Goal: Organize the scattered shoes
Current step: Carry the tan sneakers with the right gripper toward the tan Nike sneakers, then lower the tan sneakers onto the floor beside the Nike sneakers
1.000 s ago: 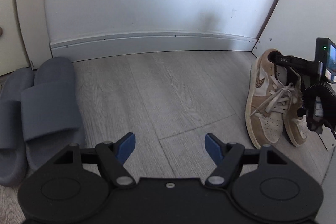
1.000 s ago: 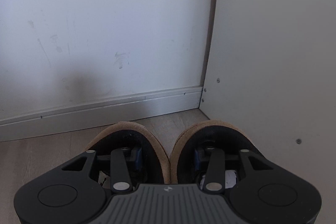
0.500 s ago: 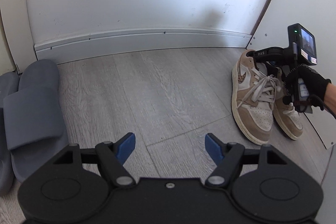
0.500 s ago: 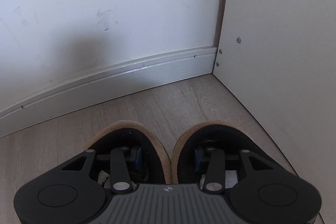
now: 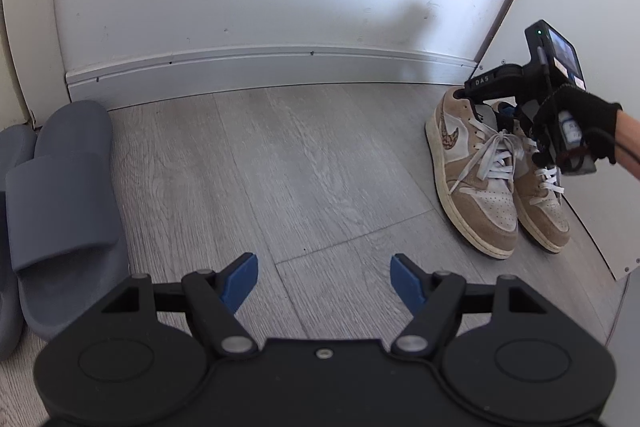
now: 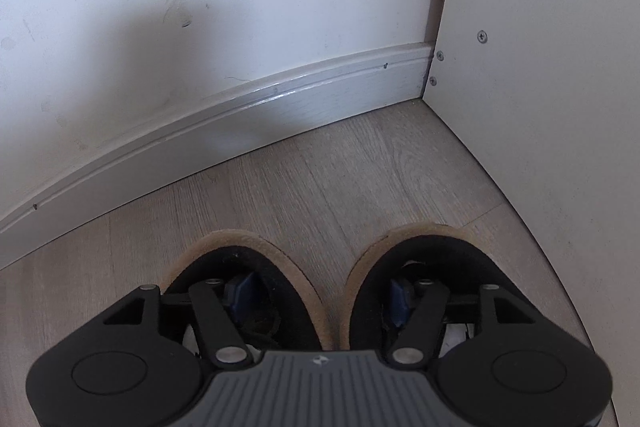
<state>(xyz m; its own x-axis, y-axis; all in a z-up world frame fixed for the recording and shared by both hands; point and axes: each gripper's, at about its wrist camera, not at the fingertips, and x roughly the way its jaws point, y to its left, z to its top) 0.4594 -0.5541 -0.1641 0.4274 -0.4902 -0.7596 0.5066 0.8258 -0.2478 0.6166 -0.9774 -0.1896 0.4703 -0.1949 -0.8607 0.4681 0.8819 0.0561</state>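
Note:
A pair of tan and white sneakers point(image 5: 488, 187) stands side by side on the grey wood floor, close to the white side panel on the right. A gloved hand point(image 5: 576, 123) holds my right gripper point(image 5: 500, 111) above their heels. In the right wrist view that gripper point(image 6: 320, 301) is open, with one blue pad down inside the left sneaker's opening point(image 6: 240, 267) and the other inside the right sneaker's opening point(image 6: 424, 255). My left gripper point(image 5: 324, 281) hangs open over bare floor, well left of the sneakers, with nothing between its fingers.
Two grey slide slippers point(image 5: 64, 195) lie together at the far left by the wall. A white skirting board point(image 5: 280, 67) runs along the back wall. The white panel point(image 6: 540, 87) closes the corner on the right. Bare floor point(image 5: 280, 167) lies between slippers and sneakers.
The sneakers came down onto the floor a little out from the back wall. My right gripper's fingers have spread apart inside them. My left gripper's view swung right, towards the sneakers.

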